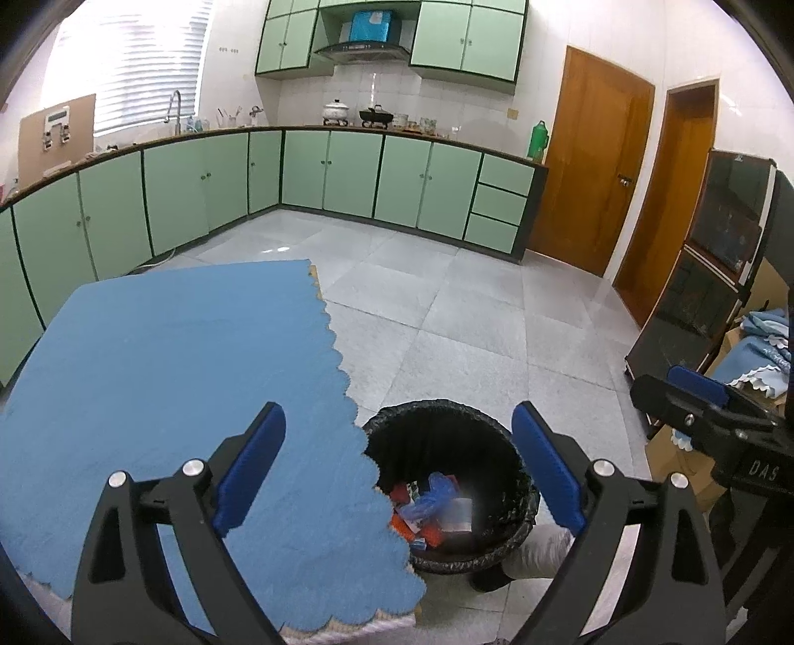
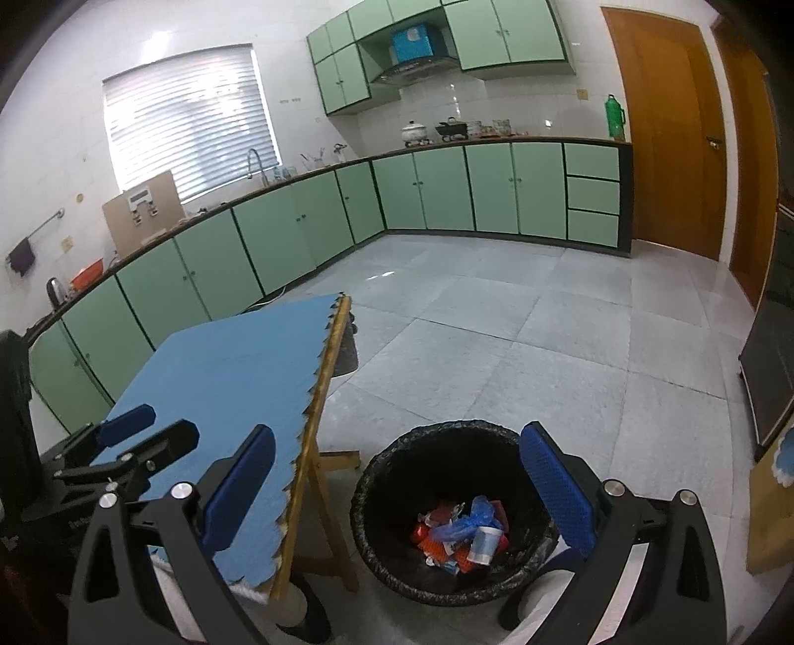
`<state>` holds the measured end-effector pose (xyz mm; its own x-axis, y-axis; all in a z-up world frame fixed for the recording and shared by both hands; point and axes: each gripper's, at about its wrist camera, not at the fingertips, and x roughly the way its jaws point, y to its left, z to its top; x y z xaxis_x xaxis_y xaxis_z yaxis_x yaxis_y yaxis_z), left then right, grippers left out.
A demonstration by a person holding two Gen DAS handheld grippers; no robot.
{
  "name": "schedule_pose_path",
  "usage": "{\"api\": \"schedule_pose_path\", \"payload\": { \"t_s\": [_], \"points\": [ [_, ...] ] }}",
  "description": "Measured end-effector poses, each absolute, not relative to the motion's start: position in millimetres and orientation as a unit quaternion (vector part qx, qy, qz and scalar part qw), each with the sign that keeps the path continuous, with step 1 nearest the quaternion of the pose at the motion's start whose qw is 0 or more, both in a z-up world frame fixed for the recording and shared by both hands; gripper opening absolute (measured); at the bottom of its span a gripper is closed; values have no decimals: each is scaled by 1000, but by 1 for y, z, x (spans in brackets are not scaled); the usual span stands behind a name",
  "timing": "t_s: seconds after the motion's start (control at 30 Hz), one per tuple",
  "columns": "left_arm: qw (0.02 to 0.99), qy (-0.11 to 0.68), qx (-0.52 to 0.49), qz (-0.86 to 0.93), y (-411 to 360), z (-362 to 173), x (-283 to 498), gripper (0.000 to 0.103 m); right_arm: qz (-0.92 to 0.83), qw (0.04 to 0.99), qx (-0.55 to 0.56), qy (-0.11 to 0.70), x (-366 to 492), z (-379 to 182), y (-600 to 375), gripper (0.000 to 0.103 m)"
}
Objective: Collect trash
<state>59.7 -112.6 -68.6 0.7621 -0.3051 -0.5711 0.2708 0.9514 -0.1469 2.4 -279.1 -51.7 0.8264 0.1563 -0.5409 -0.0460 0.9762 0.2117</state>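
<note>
- Beside the blue-clothed table [image 1: 164, 377], the lined bin [image 2: 449, 511] holds the wrappers [image 2: 461, 538]; nothing remains visible to collect.
- Left gripper [image 1: 397, 466] and right gripper [image 2: 402, 491] hover wide and empty; dropping lower could snag the liner.

Matt blue cloth [image 1: 173, 377] over a wooden table edge [image 2: 317, 421]; crinkled glossy black plastic liner [image 2: 377, 476] in the bin; polished stone-look floor tiles [image 1: 471, 307].

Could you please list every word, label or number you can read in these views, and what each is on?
"DAS": white letters on the body of the right claw, seen in the left wrist view.
Blue box above the hood: print too blurred to read.
Wrappers in the bin: print too small to read.
</note>
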Motion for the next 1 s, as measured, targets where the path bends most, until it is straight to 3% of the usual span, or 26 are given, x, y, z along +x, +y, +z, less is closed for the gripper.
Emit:
{"api": "schedule_pose_path", "payload": {
  "t_s": [1.0],
  "points": [
    [955,264,-30,-130,-78,-51,10,90,88,961,66,252,-32,-40,-240,97]
  ]
}}
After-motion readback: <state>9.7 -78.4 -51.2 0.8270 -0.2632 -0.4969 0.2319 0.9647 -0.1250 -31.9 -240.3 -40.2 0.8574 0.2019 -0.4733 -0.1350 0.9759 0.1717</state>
